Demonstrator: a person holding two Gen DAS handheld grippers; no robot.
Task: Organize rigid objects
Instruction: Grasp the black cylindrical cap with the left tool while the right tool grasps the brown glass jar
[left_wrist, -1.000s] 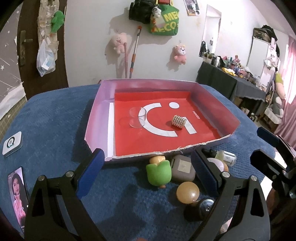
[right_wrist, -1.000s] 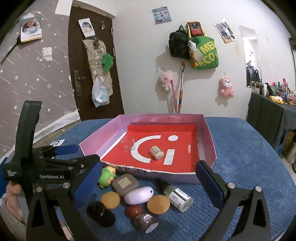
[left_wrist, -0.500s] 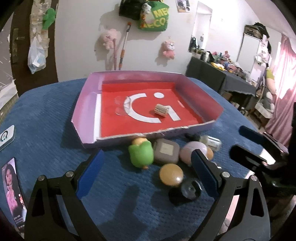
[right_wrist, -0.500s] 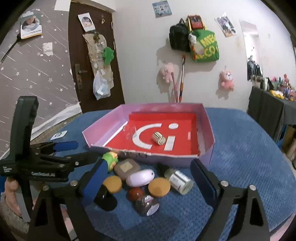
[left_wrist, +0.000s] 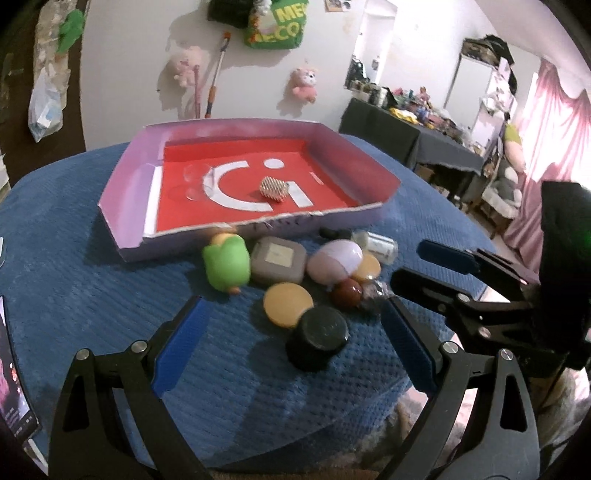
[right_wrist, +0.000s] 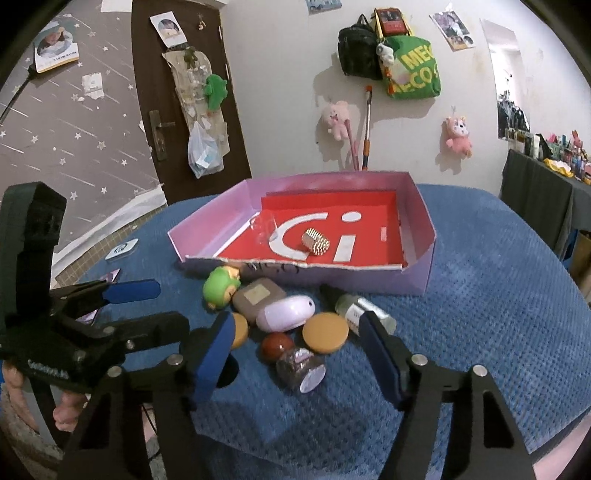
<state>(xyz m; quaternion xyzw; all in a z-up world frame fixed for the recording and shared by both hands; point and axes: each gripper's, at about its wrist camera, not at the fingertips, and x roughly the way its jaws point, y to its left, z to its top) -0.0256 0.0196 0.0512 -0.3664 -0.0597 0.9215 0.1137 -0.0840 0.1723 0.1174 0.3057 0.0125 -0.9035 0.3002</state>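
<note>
On the blue-covered tabletop (left_wrist: 92, 295), the left tool (left_wrist: 291, 343) hangs released, its blue pads spread wide and holding nothing; a black round jar (left_wrist: 318, 338) sits between its fingers, untouched. In the right wrist view the same left tool (right_wrist: 129, 306) shows at the left edge, fingers apart.

At the left of the cluster lies a green plush toy (left_wrist: 226, 264), close against the front wall of the pink tray (left_wrist: 125, 184). Inside the tray, on its red floor, rest a clear plastic cup (left_wrist: 192, 181) lying on its side towards the left, and a silver bead cylinder (left_wrist: 272, 188) near the middle.

Right of the toy sits a brown square case (left_wrist: 279, 260), touching it or nearly so. In front of the case lies an orange round disc (left_wrist: 288, 304), just beside the black jar. Further right comes a lilac oval case (left_wrist: 334, 264), with a dark red ball (left_wrist: 346, 293) in front of it and a second orange disc (left_wrist: 367, 267) partly behind it. A small clear jar (right_wrist: 301, 367) lies tipped on its side near the red ball. A clear bottle with a white label (right_wrist: 358, 310) lies on its side at the right of the cluster, near the tray's front wall.

The right tool (right_wrist: 295, 354) is also released, its fingers wide apart, with the clear jar and red ball lying between them; it grips nothing.
</note>
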